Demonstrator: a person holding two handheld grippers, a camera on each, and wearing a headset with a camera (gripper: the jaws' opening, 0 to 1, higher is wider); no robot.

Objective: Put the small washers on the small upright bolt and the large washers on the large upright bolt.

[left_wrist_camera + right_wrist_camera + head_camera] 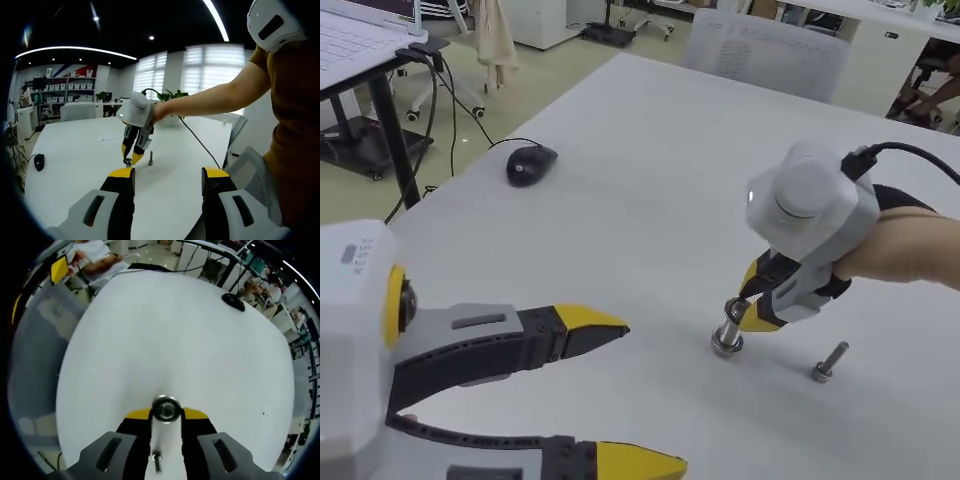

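Note:
The large upright bolt (727,338) stands on the white table (650,180), with a wide metal base. My right gripper (744,312) points down at its top, shut on a large washer (166,409) that sits ringed around the bolt's tip between the yellow fingertips (194,414). The small upright bolt (827,363) stands bare just to the right; it is also in the right gripper view (157,460) and the left gripper view (150,157). My left gripper (642,395) hovers open near the table's front left with nothing between its jaws, facing the right gripper (130,157).
A black mouse (530,163) lies at the table's far left, its cable running off the edge. A grey chair (770,50) stands at the far end. A side desk with a laptop (360,40) is beyond the left edge.

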